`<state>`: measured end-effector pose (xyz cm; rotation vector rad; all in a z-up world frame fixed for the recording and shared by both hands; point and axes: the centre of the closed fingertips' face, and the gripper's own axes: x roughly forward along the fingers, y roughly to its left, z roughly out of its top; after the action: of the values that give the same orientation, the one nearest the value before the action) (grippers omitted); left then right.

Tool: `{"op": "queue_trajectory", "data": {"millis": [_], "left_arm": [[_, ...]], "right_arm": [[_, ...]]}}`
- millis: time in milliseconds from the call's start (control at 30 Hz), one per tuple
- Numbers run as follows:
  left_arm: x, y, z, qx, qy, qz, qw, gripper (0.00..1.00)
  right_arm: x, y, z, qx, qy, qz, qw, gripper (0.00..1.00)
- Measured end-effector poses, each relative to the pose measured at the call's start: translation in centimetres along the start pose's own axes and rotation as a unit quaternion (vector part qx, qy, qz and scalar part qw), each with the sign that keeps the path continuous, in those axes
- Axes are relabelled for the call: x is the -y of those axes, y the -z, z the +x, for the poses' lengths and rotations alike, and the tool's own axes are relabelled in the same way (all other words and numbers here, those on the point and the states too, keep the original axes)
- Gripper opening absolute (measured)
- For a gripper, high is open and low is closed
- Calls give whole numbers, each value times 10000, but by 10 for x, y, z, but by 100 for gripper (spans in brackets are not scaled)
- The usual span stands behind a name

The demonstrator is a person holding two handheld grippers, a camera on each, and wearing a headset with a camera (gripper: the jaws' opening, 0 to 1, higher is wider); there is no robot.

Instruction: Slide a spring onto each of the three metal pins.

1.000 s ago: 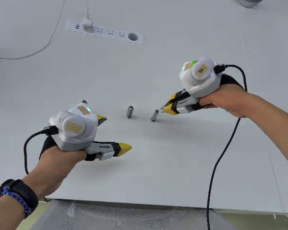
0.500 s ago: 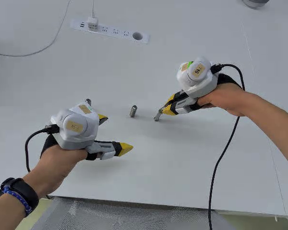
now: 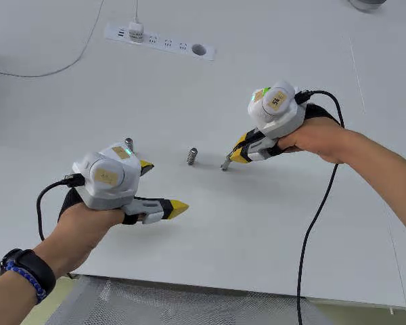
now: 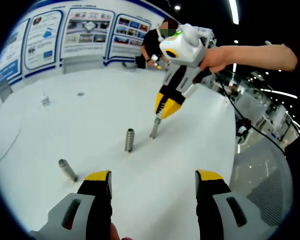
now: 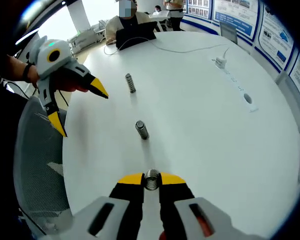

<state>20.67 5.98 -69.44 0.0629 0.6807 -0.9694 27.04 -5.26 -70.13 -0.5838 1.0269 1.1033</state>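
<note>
The spring [image 5: 151, 180] is clamped between the right gripper [image 3: 234, 156]'s yellow tips, its lower end meeting the top of a pin [image 3: 224, 164] just right of the middle pin [image 3: 192, 156]. Left of the middle pin stands pin 3 [image 3: 128, 143] — both look spring-wrapped. Nearer the person than the middle pin, the left gripper [image 3: 164, 185] hovers over the white table [image 3: 257, 230], jaws wide apart.
</note>
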Motion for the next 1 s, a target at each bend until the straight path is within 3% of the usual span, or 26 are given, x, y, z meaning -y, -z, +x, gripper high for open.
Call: {"op": "queue_trajectory", "data": {"millis": [1000], "left_arm": [[-2, 1, 0, -22, 2, -28, 10000, 68]], "right_arm": [[-2, 8, 26, -152, 173, -242, 9994, 13]]}}
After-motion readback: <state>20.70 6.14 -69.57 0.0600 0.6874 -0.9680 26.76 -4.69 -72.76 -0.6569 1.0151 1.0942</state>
